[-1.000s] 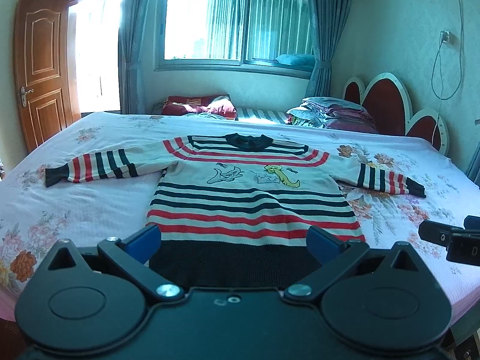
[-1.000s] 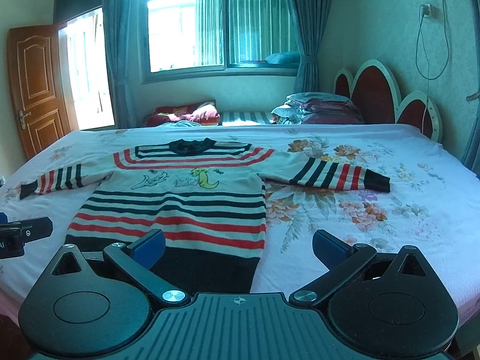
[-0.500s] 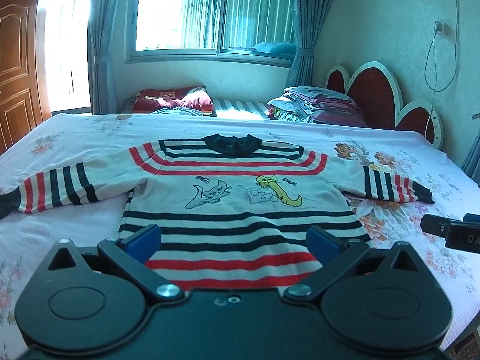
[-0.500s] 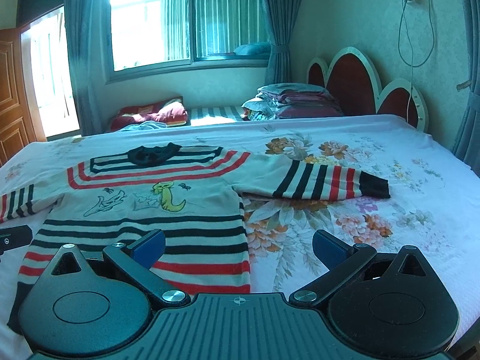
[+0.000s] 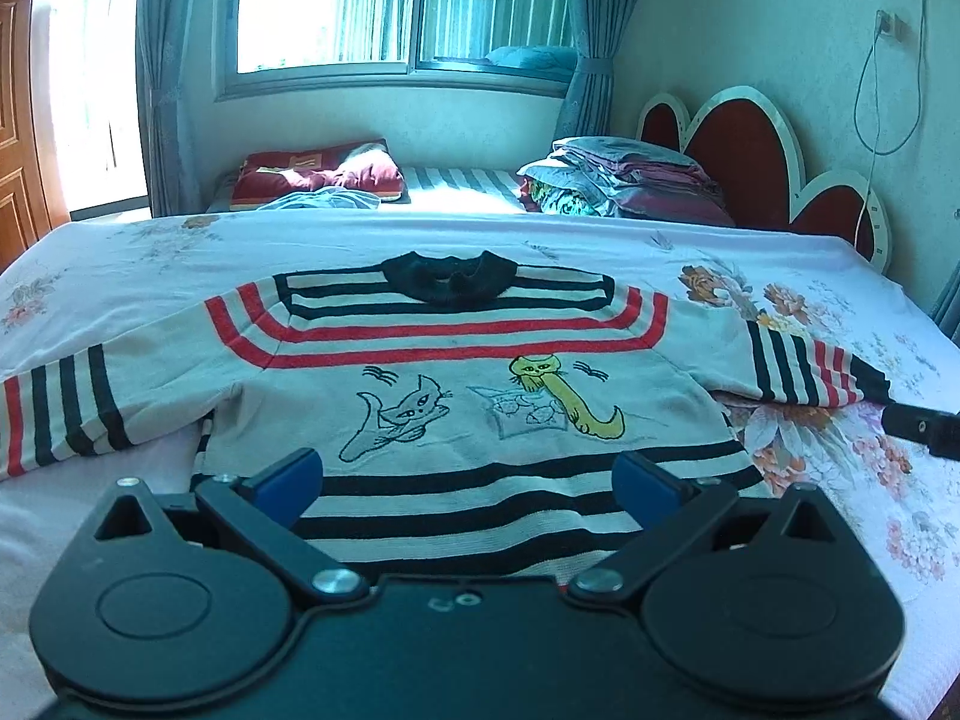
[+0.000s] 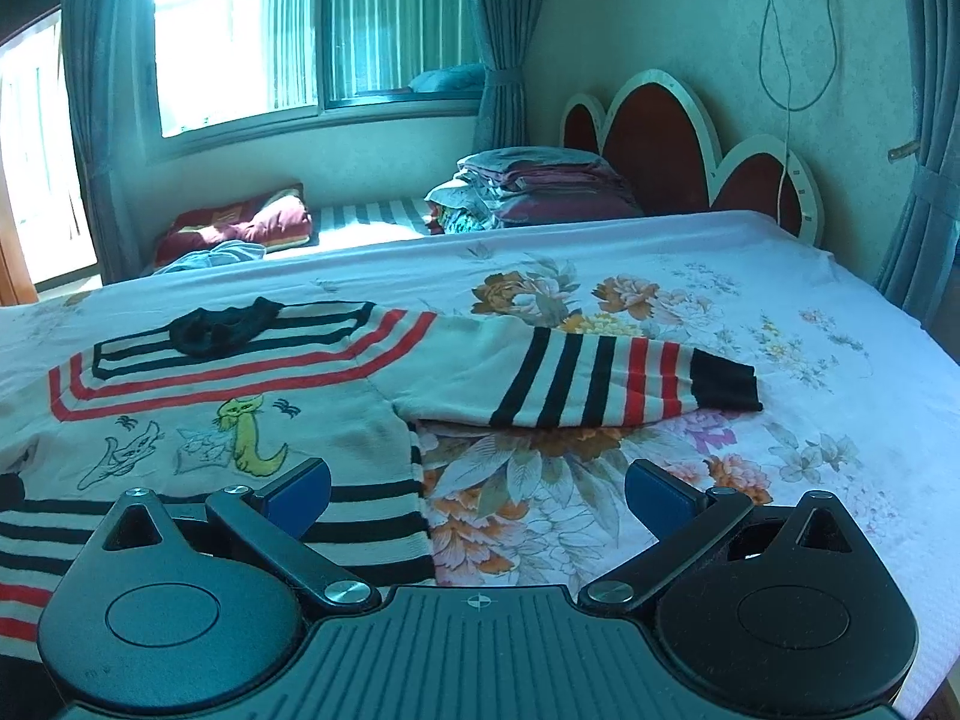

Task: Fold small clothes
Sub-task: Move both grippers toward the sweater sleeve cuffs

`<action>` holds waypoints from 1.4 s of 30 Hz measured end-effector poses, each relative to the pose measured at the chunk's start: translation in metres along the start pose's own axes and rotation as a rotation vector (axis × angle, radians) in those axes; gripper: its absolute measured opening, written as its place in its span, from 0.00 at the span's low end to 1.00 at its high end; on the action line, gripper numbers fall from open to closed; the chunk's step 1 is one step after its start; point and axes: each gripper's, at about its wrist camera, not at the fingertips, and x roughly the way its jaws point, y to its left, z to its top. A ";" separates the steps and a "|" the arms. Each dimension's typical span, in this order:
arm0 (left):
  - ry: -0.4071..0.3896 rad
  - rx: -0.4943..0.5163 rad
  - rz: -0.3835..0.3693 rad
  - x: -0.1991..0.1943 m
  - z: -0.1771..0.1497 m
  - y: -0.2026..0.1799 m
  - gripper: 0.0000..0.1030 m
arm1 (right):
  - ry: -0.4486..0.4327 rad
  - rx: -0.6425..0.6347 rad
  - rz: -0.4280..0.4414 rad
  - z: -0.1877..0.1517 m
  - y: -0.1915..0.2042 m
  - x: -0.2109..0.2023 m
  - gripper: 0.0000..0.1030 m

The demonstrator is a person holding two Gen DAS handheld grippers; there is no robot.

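1. The striped sweater [image 5: 456, 372] lies flat and unfolded on the bed [image 5: 150, 264], front side up, with two cartoon cats on the chest and the black collar [image 5: 450, 276] at the far end from both claws.
2. Its body is directly ahead of the left claw [image 5: 468, 480] and continues under it; in the right wrist view the body is ahead and to the left of the right claw [image 6: 477, 495].
3. The right sleeve [image 6: 600, 384] is stretched out sideways, straight ahead of the right claw, with the black cuff [image 6: 723, 387] pointing to the right. The other sleeve [image 5: 66, 414] goes out to the left of the left claw.
4. The left claw has its blue fingertips [image 5: 288, 477] wide apart, above the lower stripes, and holds nothing.
5. The right claw is also spread wide and holds nothing; its left fingertip [image 6: 300, 492] is over the side edge of the sweater, and its right one over the flowered sheet.
6. Far ahead of both claws are a dark red pillow [image 5: 318, 171], a pile of folded bedding [image 6: 534, 186], the red headboard [image 6: 660, 144] and the window [image 5: 396, 6] with curtains.
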 end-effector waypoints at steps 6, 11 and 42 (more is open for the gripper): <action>0.044 0.030 0.055 0.039 0.007 -0.028 1.00 | 0.032 0.156 0.005 0.014 -0.071 0.062 1.00; 0.106 0.045 0.107 0.077 0.020 -0.051 1.00 | 0.028 0.243 -0.021 0.026 -0.127 0.120 0.98; 0.177 0.024 0.217 0.151 0.045 -0.029 0.98 | 0.021 0.343 -0.063 0.055 -0.188 0.221 0.07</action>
